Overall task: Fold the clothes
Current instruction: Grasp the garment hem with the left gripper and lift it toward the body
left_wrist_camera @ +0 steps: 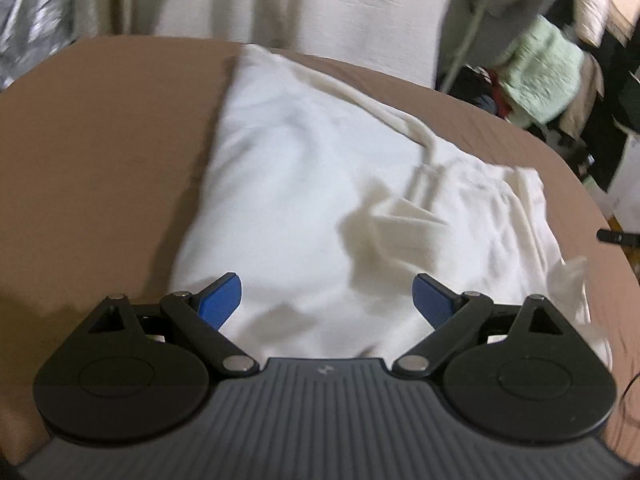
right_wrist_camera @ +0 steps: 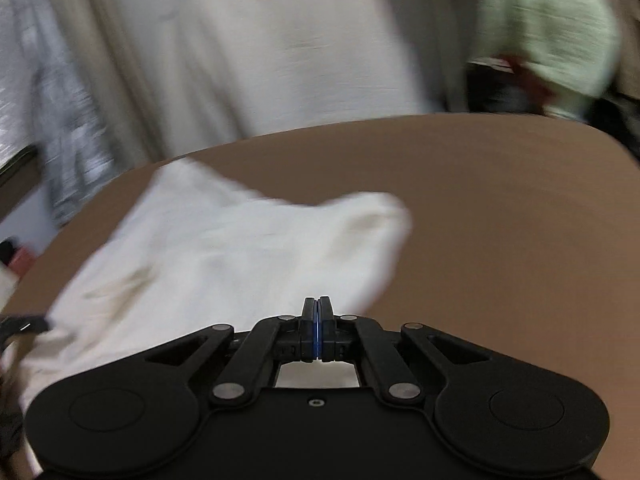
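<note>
White cotton garment (left_wrist_camera: 320,184) lies crumpled on the brown bench (left_wrist_camera: 100,160), long axis 12 to 6. Left hand-held gripper (left_wrist_camera: 328,300) gapes wide over its near hem, nearer; right hand-held gripper (right_wrist_camera: 317,312) pinched closed, nothing visibly caught, cloth at its 10 o'clock

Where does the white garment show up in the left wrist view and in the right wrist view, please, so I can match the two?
Left wrist view: the white garment fills the centre, running from the far table edge down between the open left gripper fingers.
Right wrist view: it lies left of centre, ahead of the shut right gripper.
Shared landmark: the brown table beneath it.
</note>
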The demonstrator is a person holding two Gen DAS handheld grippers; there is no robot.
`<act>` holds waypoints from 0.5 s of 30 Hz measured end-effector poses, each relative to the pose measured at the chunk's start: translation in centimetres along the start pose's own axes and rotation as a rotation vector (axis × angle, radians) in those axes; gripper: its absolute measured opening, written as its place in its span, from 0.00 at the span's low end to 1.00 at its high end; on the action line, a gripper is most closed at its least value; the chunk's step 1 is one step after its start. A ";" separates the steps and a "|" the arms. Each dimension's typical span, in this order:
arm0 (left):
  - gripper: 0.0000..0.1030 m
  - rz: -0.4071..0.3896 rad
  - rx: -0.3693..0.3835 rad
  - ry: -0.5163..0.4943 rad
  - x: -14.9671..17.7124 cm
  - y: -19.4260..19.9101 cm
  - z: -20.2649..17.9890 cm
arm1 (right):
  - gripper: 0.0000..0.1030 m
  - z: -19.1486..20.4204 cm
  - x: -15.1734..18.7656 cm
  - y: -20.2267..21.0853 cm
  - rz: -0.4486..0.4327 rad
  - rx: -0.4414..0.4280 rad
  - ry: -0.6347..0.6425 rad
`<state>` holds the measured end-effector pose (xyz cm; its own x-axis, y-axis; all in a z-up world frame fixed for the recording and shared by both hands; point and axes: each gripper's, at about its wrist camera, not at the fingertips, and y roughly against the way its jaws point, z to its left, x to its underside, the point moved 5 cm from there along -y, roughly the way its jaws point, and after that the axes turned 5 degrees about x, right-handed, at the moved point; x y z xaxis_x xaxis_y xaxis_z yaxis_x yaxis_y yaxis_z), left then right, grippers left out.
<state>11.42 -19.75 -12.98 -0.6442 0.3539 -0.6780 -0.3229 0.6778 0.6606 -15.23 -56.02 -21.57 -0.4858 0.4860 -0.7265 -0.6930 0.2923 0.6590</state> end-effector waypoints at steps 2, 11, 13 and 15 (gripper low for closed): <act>0.91 0.007 0.006 -0.028 0.1 -0.6 -1.2 | 0.01 -4.0 0.6 0.5 -0.014 0.116 -0.020; 0.92 0.070 -0.068 -0.137 -1.1 -6.3 -4.5 | 0.65 -18.0 3.8 2.6 -0.004 0.458 -0.371; 0.56 0.108 -0.116 -0.133 -1.1 -8.1 -4.1 | 0.66 -19.0 3.3 4.2 -0.068 0.397 -0.490; 0.36 0.118 -0.155 -0.097 -1.2 -8.7 -3.2 | 0.66 -19.3 2.4 5.2 -0.099 0.357 -0.551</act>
<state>12.77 -28.13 -16.92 -0.6164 0.4904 -0.6160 -0.3570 0.5233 0.7738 -30.34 -69.24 -23.64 -0.0197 0.7650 -0.6437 -0.4553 0.5663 0.6870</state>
